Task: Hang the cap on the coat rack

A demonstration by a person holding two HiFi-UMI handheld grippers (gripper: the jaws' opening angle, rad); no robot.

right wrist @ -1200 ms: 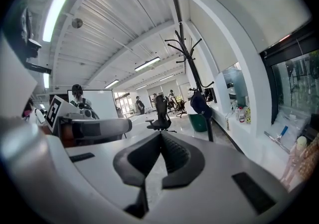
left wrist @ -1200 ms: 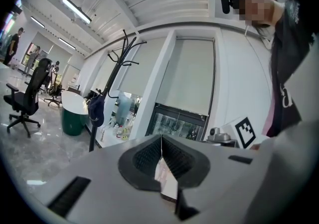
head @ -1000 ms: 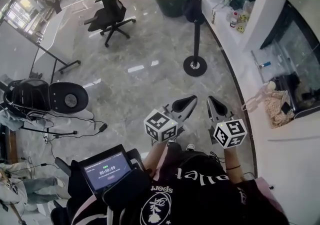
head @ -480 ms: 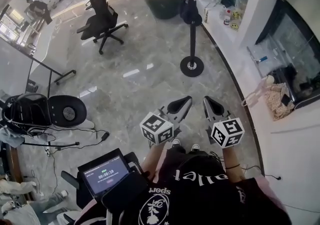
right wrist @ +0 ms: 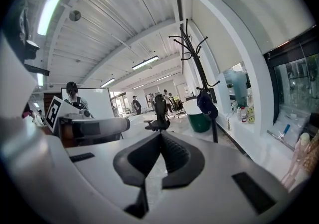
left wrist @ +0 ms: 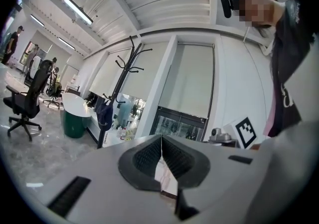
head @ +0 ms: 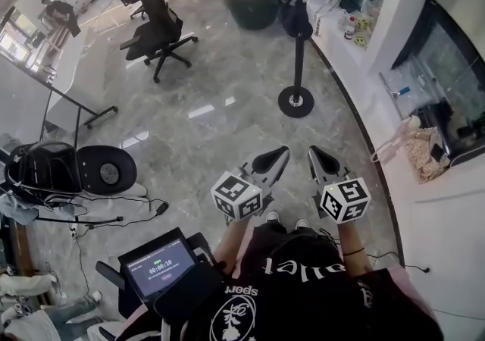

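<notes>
Standing at far left on the grey marble floor, black office chair (head: 155, 29). Held level further right and close to the body, left gripper (head: 281, 153), jaws pressed together with nothing between them. Rising ahead in line with the gap between both tools, black coat rack (head: 300, 51), dark blue cap (head: 297, 18) already hanging low on its pole, well apart from either tool. Just beside the left one, right gripper (head: 315, 153), jaws likewise closed and empty. Running along the right edge, white ledge (head: 447, 211).
</notes>
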